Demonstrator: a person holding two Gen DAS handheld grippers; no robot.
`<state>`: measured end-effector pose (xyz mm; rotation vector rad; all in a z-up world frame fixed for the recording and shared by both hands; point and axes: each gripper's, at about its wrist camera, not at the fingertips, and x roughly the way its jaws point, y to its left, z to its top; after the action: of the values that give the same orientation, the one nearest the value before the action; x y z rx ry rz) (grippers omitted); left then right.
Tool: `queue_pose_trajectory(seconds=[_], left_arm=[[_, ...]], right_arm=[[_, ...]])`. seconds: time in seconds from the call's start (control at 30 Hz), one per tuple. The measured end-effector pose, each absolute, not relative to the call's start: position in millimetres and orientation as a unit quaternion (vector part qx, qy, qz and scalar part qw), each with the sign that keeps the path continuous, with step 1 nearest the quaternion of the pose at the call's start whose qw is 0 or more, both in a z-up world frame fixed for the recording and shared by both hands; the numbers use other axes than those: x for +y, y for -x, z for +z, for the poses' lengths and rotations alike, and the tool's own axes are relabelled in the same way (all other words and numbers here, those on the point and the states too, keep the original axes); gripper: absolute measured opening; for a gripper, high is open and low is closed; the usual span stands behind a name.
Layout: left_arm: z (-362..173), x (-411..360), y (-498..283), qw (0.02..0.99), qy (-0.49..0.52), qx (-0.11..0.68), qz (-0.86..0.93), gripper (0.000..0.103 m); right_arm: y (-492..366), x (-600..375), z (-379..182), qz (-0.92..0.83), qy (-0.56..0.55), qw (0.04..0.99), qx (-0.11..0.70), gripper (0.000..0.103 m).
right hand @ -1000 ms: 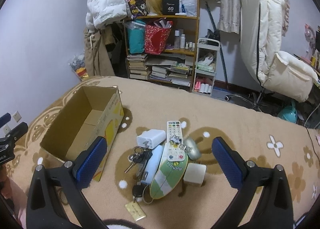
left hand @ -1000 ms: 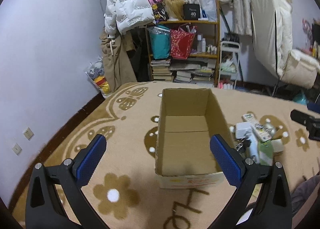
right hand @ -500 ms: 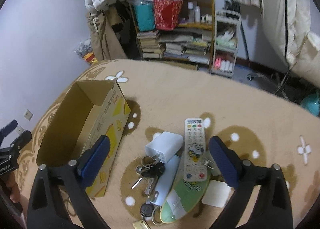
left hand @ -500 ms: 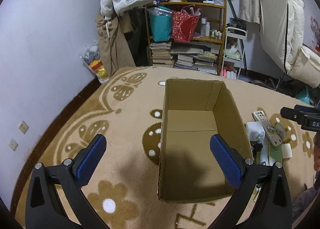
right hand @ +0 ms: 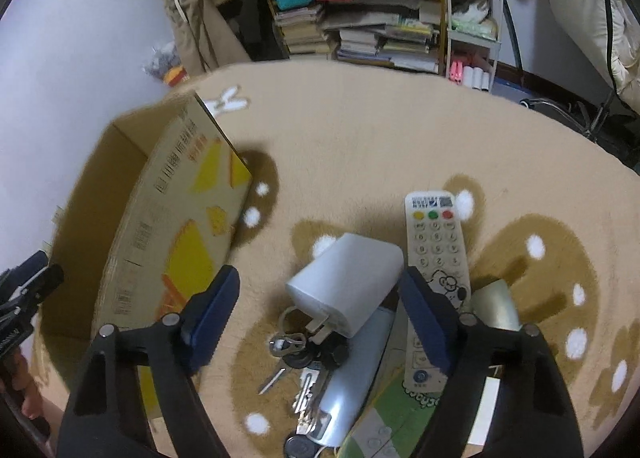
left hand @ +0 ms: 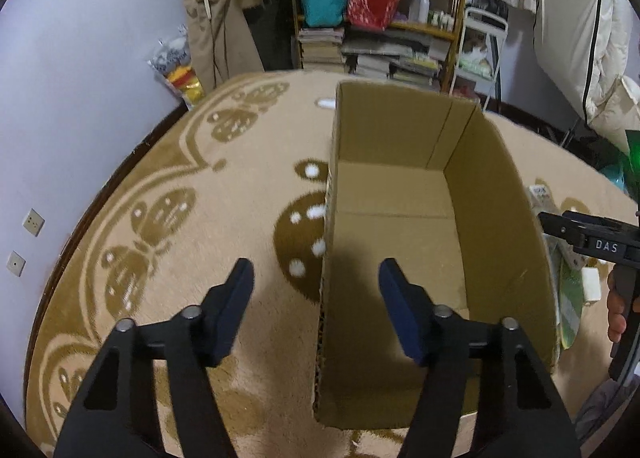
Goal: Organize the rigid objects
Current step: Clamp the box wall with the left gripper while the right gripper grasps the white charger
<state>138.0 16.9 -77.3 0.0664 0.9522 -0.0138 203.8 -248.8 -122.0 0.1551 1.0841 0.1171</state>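
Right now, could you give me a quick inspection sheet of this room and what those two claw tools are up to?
Surface: tan rug with brown flower patterns.
Job's things: open cardboard box, empty inside; beside it a pile: white charger, remote control, keys.
Clutter: a green card and small white items under the pile.
Grippers: left gripper straddles the box's left wall, jaws just been closing, pads not pressing. Right gripper is open above the charger, jaws just been closing, not touching.
Cables: nothing seen.
Surroundings: bookshelf stacked with books and bags; hanging clothes.
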Motion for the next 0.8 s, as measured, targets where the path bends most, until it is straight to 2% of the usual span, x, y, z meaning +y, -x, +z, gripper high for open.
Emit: queue_pose_trajectory(seconds=[0.1, 0.17, 0.3, 0.37, 0.53, 0.8], left_arm=[[-85, 14, -140, 0.883, -0.034, 0.469, -0.007, 0.05], [-89, 14, -142, 0.878, -0.031, 0.478, -0.009, 0.039], [-97, 18, -145, 0.87, -0.016, 0.493, -0.009, 0.029], [-100, 20, -146, 0.867, -0.012, 0.499, -0.003, 0.021], [-103, 26, -145, 0.864, 0.005, 0.504, -0.003, 0.013], [-105, 16, -142, 0.869, -0.027, 0.493, -0.002, 0.008]], right_arm=[[-204, -248, -128, 0.059, -0.076, 0.847, 0.523, 0.086], [-206, -246, -131, 0.058, -0.073, 0.848, 0.521, 0.086], [-210, -243, -138, 0.045, -0.061, 0.854, 0.515, 0.086], [-212, -243, -143, 0.04, -0.055, 0.853, 0.518, 0.083], [-218, -239, -154, 0.015, -0.035, 0.852, 0.522, 0.08], [-218, -232, -155, -0.012, 0.01, 0.86, 0.51, 0.067]])
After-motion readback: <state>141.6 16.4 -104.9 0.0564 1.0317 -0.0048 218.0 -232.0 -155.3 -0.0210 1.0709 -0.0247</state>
